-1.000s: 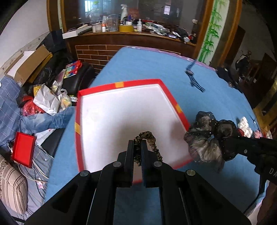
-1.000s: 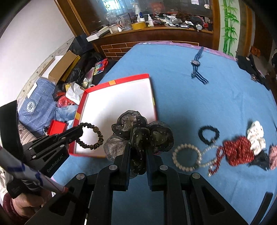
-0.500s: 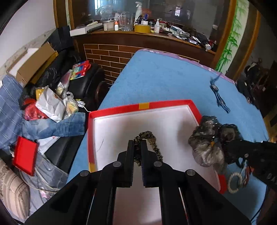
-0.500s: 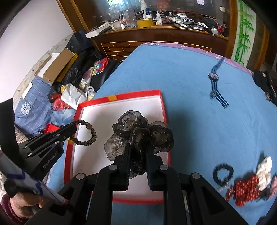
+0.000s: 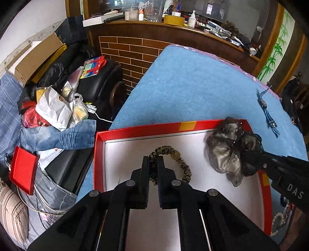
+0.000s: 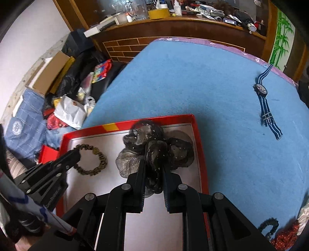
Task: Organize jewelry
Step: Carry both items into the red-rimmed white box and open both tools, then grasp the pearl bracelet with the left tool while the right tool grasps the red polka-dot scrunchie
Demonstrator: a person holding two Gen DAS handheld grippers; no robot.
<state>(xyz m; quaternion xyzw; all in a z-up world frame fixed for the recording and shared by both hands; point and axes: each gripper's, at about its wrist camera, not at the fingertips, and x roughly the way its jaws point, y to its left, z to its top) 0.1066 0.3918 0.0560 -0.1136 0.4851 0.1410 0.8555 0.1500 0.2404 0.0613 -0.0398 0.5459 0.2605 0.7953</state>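
Left gripper [image 5: 153, 164] clamped on leopard-print scrunchie [image 5: 181, 164], right gripper [image 6: 154, 170] on black organza scrunchie [image 6: 154, 146] (both over red tray [image 6: 199, 139]). Striped watch [image 6: 265, 108] clear only in right view.

Leopard scrunchie [image 5: 173, 154] and sheer scrunchie [image 6: 154, 146] over the box tray [image 6: 200, 154]; wristwatch [image 6: 266, 104] lies far right of right gripper [image 6: 153, 170].

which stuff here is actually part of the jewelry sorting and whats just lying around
Part of the job:
- red box with white floor
- leopard-print scrunchie, gripped by the left tongs over the box
- black sheer scrunchie, gripped by the right tongs over the box
- striped watch waiting on the blue cloth

Just lying about:
- cardboard box
- tape roll
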